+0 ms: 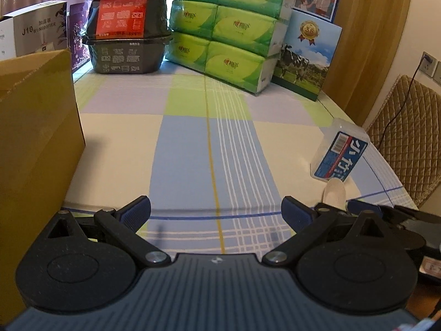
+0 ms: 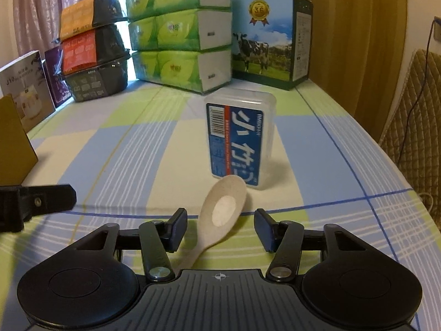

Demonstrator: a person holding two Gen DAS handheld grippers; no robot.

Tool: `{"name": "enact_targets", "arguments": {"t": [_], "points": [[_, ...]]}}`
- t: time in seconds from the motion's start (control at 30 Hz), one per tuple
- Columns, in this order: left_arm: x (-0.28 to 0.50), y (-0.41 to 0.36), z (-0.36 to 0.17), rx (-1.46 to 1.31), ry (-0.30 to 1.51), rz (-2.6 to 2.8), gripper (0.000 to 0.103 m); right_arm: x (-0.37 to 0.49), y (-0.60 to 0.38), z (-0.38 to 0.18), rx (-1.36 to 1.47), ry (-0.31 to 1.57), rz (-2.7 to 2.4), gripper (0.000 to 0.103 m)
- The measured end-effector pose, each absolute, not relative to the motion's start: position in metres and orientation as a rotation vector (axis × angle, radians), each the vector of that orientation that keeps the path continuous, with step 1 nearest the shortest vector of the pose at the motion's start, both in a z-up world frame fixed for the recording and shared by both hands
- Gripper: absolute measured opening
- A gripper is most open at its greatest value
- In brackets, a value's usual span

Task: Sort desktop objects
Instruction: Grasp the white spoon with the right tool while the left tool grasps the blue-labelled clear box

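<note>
My right gripper (image 2: 220, 230) is spread wide, jaws released, nothing clamped. The beige spoon (image 2: 223, 215) lies flat on the checked tablecloth (image 2: 137, 151), handle running back between my right fingers without touching either pad, bowl forward. The bowl's tip sits right at the near edge of the clear plastic box (image 2: 239, 138) with the blue label; can't tell if they actually touch. Box is lying down, lid shut, contents not readable through the label.

My left gripper (image 1: 216, 211) is also released, jaws far apart, over bare cloth. From the left wrist view the same box (image 1: 337, 153) and spoon bowl (image 1: 335, 193) sit off to the right, near the table's right edge.

A brown cardboard box (image 1: 35, 143) stands at far left, close beside my left finger; its inside is hidden.

Back row: stacked black food trays (image 2: 93, 52) with orange and red labels, sealed; green tissue packs (image 2: 182, 33) stacked three high; a milk carton box (image 2: 264, 41) with a cow picture; a humidifier box (image 2: 26, 88).
</note>
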State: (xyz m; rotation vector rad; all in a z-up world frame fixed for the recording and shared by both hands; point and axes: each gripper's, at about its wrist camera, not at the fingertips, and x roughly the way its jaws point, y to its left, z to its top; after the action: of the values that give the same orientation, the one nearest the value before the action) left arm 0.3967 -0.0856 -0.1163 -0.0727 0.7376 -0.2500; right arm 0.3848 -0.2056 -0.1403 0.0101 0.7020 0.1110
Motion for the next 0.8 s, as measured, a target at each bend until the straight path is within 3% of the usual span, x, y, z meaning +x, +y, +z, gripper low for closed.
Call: {"name": "enact_targets", "arguments": {"t": [0.1, 0.3, 0.5, 0.8], "points": [[0.396, -0.088, -0.118, -0.071, 0.746, -0.256, 0.099, 0.387, -0.202, -0.143, -0.007, 0.699, 0.104, 0.05], [0.394, -0.091, -0.119, -0.069, 0.749, -0.268, 0.099, 0.387, -0.206, -0.142, 0.0, 0.701, 0.092, 0.033], [0.395, -0.092, -0.121, -0.072, 0.758, -0.272, 0.099, 0.384, -0.214, -0.136, 0.024, 0.724, 0.096, 0.005], [0.395, -0.092, -0.122, -0.078, 0.764, -0.281, 0.099, 0.373, -0.238, -0.131, 0.059, 0.745, 0.08, 0.003]]}}
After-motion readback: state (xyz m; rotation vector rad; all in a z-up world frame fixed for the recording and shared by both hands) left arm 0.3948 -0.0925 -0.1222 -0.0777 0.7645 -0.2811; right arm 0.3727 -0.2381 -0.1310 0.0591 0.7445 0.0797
